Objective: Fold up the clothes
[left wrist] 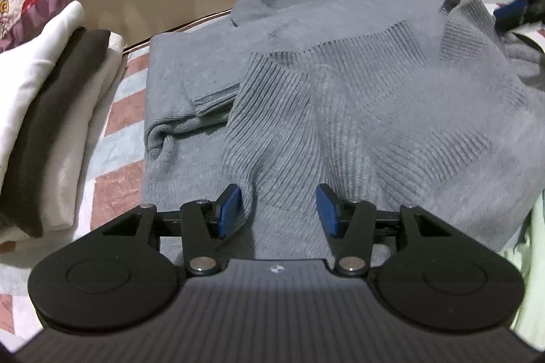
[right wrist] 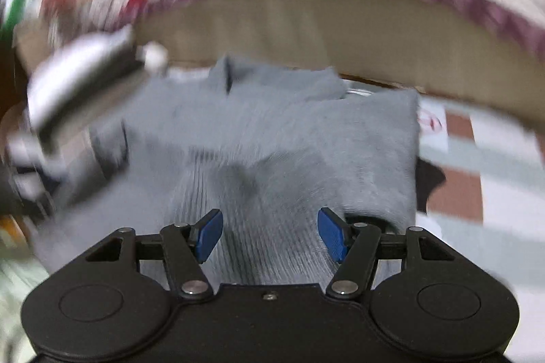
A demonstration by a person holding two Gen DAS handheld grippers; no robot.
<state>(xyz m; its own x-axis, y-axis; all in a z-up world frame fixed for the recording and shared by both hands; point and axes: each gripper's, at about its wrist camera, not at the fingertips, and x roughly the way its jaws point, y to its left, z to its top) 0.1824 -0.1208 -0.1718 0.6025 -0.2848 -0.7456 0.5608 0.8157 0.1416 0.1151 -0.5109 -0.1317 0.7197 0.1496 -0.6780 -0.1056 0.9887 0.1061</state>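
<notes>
Your left tongs [left wrist: 278,211] tilt steeply down over the near part of the grey sweater [left wrist: 340,97], blue pads apart with ribbed knit between them, not pinched; your right tongs [right wrist: 270,235] slant down too, standing wide, nothing gripped, ribbed fabric between the pads, that view blurred; the sweater lies partly folded on the striped bedspread [left wrist: 119,110], collar pointing away from you, hem end folded up over its body; folded clothes [left wrist: 51,110] stacked just left.
</notes>
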